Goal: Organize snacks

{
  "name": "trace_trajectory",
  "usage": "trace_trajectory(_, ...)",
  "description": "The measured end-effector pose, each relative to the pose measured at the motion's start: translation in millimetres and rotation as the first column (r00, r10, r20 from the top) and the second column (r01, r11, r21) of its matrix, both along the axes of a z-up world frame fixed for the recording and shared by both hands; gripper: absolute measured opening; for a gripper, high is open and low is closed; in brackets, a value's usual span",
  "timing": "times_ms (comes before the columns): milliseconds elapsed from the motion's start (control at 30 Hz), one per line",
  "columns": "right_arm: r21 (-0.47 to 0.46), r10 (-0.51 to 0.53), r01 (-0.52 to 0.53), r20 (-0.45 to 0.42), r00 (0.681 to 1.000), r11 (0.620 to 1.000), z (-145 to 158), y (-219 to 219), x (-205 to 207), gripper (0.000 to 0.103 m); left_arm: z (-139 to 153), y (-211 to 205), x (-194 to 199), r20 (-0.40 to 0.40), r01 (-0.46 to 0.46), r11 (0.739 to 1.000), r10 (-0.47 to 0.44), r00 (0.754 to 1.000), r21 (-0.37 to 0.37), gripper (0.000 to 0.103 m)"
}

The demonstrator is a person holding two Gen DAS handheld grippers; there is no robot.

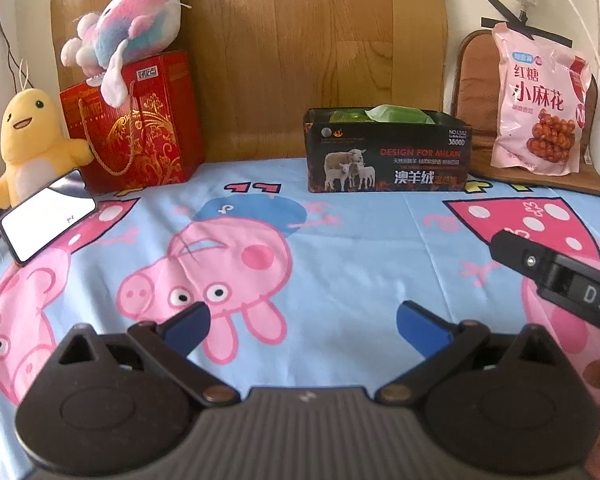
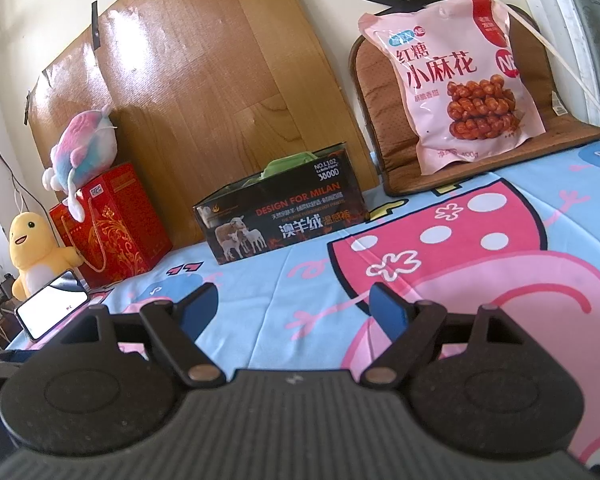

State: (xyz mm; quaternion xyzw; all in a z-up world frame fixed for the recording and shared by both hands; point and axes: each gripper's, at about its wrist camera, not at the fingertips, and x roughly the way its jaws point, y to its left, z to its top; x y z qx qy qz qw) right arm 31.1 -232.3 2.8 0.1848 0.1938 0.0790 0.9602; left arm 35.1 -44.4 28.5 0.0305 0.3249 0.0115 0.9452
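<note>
The left gripper (image 1: 302,322) hangs over the cartoon sheet (image 1: 340,240), jaws spread wide and holding nothing. The right gripper (image 2: 294,306) is likewise spread and bare. A black box (image 1: 388,152) with green packets (image 1: 400,114) inside stands straight ahead by the wooden board (image 1: 300,40). The pink snack bag (image 2: 456,80), sealed and puffy, leans upright on a brown cushion (image 2: 540,128) to the right, well apart from both grippers.

Yellow plush (image 1: 30,142) sits far left with a lit phone (image 1: 48,220) propped in front of it. Red gift bag (image 1: 134,126) next to it has a pink-blue plush (image 1: 130,26) flopped on top. Wooden board (image 1: 300,52) leans behind; cartoon pig sheet (image 1: 340,248) covers the surface.
</note>
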Motion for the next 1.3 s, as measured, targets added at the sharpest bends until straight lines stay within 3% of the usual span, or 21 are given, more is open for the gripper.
trace_trajectory(500,0.001,0.0,0.0,0.0,1.0,1.0,0.1,-0.7,0.3,0.085,-7.2,-0.8,2.8,-0.034,-0.021,0.999,0.021,0.999,0.028,0.103)
trace_trajectory(733,0.002,-0.001,0.001,0.0,1.0,1.0,0.0,-0.7,0.1,0.085,-3.1,0.3,0.5,0.055,-0.089,0.99,0.083,0.995,0.11,0.103)
trace_trajectory(867,0.003,-0.002,0.002,0.0,1.0,1.0,0.1,-0.9,0.0,0.085,1.0,3.8,0.1,0.079,-0.108,0.988,0.099,0.992,0.112,0.103)
trace_trajectory(1300,0.003,-0.002,0.002,0.001,1.0,1.0,0.0,-0.8,-0.1,0.086,-7.5,-5.5,-0.2,-0.031,-0.027,0.996,0.03,0.999,0.09,0.103)
